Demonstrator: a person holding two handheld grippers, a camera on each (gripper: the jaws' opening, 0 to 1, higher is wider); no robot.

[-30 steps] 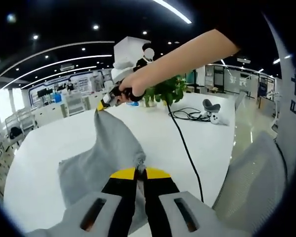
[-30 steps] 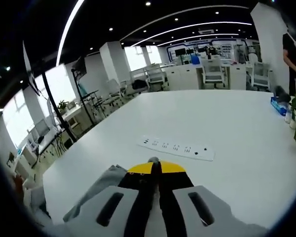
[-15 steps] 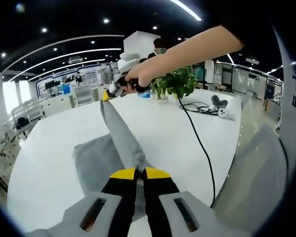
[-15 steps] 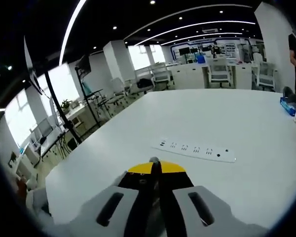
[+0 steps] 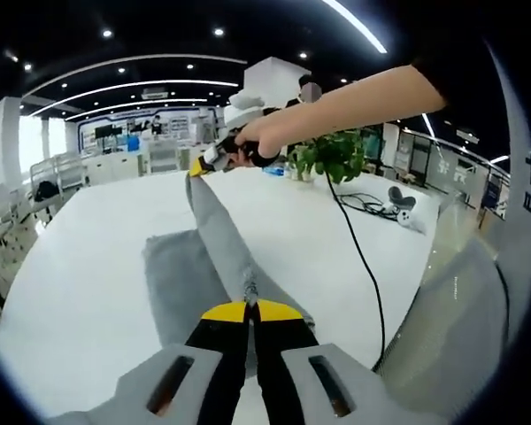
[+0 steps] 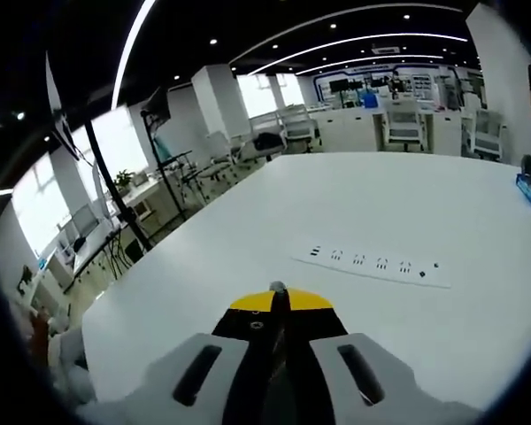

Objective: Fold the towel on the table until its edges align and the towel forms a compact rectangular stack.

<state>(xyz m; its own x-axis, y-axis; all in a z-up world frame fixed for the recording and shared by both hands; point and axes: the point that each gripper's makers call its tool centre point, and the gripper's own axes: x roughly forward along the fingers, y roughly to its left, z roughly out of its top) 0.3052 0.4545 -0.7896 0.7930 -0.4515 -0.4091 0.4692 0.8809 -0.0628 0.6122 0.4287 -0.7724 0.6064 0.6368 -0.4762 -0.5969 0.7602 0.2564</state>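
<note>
Left tongs (image 5: 248,310) clamped 1 corner of the gray towel (image 5: 214,239), while the right tongs (image 5: 197,166), held in a hand (image 5: 265,142), pinched another, stretching an edge taut above the white surface (image 5: 80,274). Remaining cloth lay on it. Nearby sat a power strip (image 6: 372,264), a potted plant (image 5: 332,155) and a black cable (image 5: 358,257).

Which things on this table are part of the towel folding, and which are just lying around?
Part of the job:
grey towel
left gripper, shut on the towel
right gripper, shut on the towel's other end
white table

Lying about:
power strip
potted plant
black cable
</note>
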